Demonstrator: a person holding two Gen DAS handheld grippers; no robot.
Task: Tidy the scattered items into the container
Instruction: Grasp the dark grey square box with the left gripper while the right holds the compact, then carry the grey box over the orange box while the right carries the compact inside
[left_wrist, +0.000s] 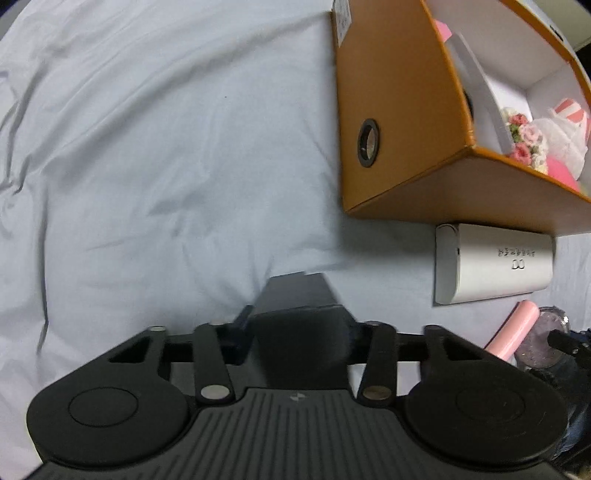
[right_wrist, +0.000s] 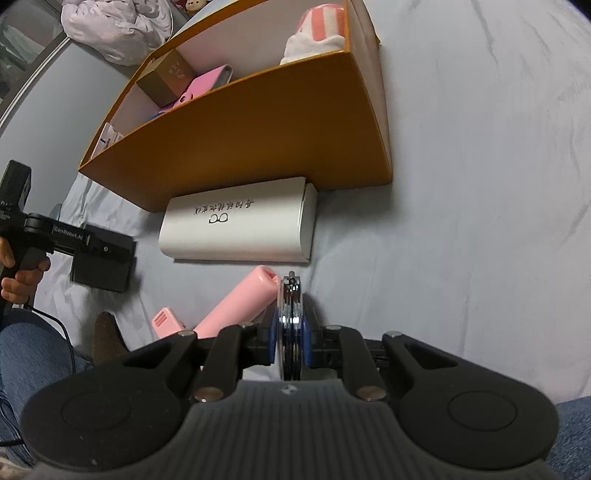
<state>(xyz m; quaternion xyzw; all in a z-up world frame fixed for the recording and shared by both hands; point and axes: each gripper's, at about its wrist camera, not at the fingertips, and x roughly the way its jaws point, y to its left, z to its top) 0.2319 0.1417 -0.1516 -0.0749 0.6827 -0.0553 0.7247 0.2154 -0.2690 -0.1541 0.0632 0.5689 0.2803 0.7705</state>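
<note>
An orange box (left_wrist: 399, 122) with white inner walls stands on the pale blue sheet; it also shows in the right wrist view (right_wrist: 258, 122) and holds several pink and white items. A white glasses case (left_wrist: 491, 264) lies against its near wall, also in the right wrist view (right_wrist: 240, 229). A pink tube (right_wrist: 240, 302) lies in front of the case. My left gripper (left_wrist: 299, 295) is shut on a flat black box (right_wrist: 101, 273). My right gripper (right_wrist: 291, 325) is shut on a round glittery compact (right_wrist: 291, 317), held on edge above the sheet.
A small pink comb-like piece (right_wrist: 166, 321) lies left of the tube. The person's hand (right_wrist: 22, 277) and blue jeans (right_wrist: 33, 350) are at the left. Crumpled lilac cloth (right_wrist: 114, 26) lies beyond the box. Bare wrinkled sheet (left_wrist: 147, 166) spreads left of the box.
</note>
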